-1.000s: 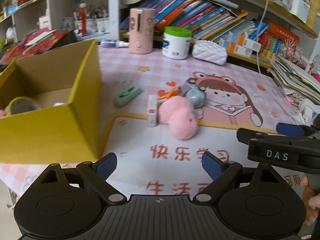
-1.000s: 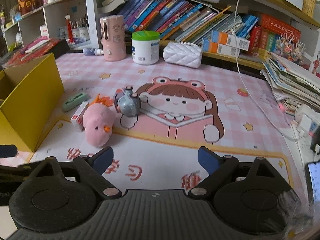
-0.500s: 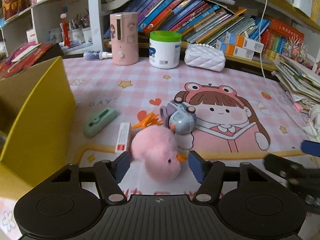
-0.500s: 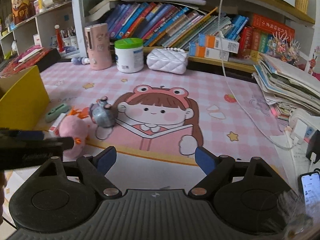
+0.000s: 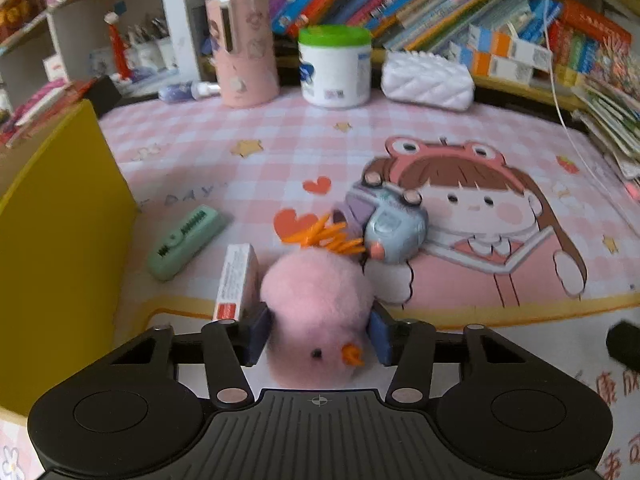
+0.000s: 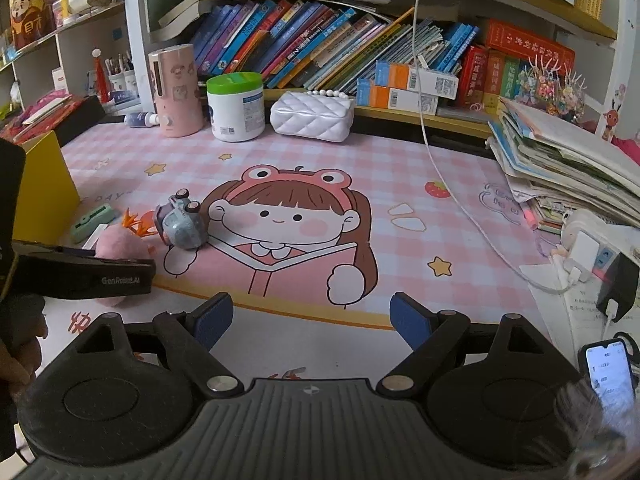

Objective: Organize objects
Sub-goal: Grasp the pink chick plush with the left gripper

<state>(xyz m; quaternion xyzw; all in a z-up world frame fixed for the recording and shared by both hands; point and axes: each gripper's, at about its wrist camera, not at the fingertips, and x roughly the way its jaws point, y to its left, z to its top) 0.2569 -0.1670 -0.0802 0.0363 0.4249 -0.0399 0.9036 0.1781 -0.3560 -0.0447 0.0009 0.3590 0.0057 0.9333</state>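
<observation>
Where the pink fluffy plush chick (image 5: 316,312) with orange tuft sits on the pink cartoon-print surface (image 5: 280,152), the left gripper (image 5: 318,338) has just been closing, blue fingers (image 5: 256,336) pressing both its sides. Adjacent: small white-and-red carton (image 5: 236,280), grey-blue toy camera (image 5: 390,228), mint-green stapler (image 5: 186,236), yellow cardboard box (image 5: 60,248). Right gripper (image 6: 312,320): fingers wide apart, empty.

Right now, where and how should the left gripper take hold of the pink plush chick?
Across its round body, from the near side as it is now: the left gripper has just been closing, blue pads flanking the pink plush chick. Stay clear of the orange crest, which lies against the grey toy.
</observation>
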